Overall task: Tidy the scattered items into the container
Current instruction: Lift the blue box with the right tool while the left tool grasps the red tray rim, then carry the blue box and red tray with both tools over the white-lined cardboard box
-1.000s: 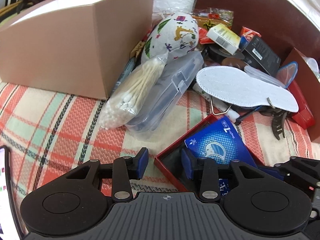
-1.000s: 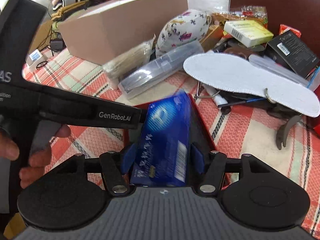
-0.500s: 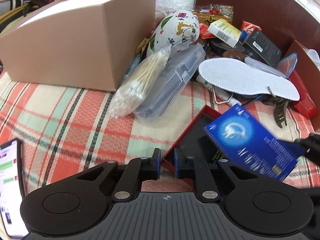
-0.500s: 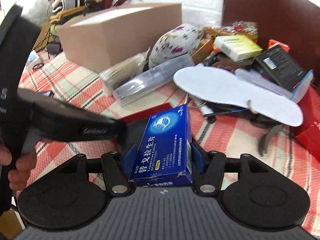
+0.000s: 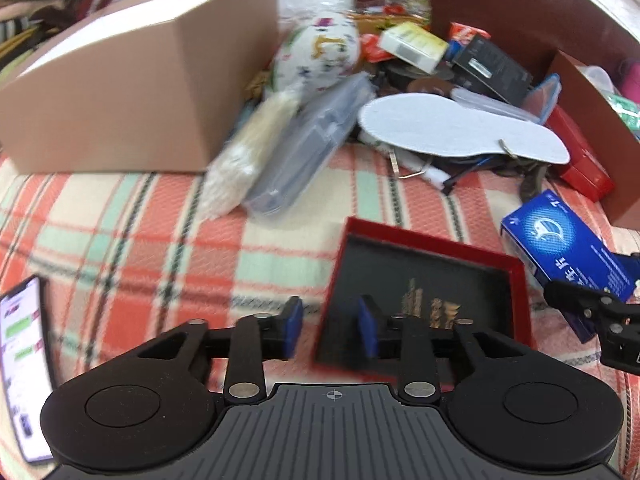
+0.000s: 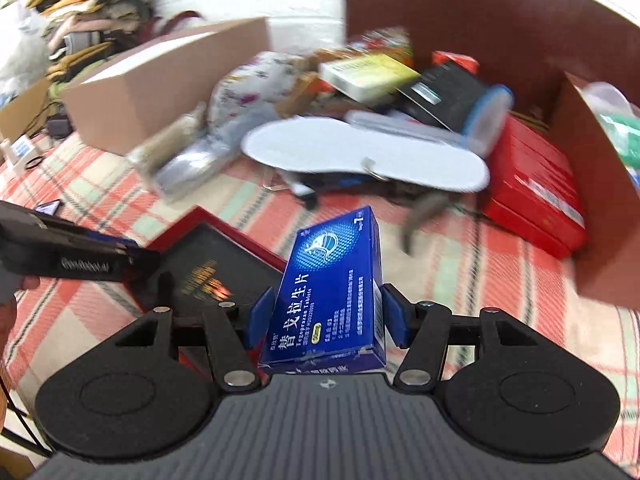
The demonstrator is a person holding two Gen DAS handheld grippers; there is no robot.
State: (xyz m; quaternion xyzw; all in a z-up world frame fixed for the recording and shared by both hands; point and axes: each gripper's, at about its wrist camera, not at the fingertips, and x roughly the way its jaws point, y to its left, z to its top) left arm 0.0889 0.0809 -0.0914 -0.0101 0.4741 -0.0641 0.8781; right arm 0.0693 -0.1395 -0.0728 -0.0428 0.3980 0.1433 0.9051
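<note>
My right gripper (image 6: 326, 324) is shut on a blue medicine box (image 6: 332, 292) and holds it above the plaid cloth; the box also shows in the left wrist view (image 5: 568, 252) at the right. My left gripper (image 5: 329, 330) is open, its jaws astride the left wall of a red tray with a black inside (image 5: 516, 280). The tray also shows in the right wrist view (image 6: 236, 232). A brown container (image 6: 592, 184) with items in it stands at the right. A white insole (image 5: 460, 132) lies in the clutter behind.
A closed cardboard box (image 5: 132, 80) stands at the back left. A bag of cotton swabs (image 5: 248, 160), a grey plastic case (image 5: 308, 160) and a floral pouch (image 5: 320, 52) lie beside it. A red box (image 6: 532, 196) lies by the container. A phone (image 5: 24, 360) lies at the left.
My right gripper has lifted the blue box out of the red tray and carried it right. My left gripper closed on the tray's wall, then opened again.
</note>
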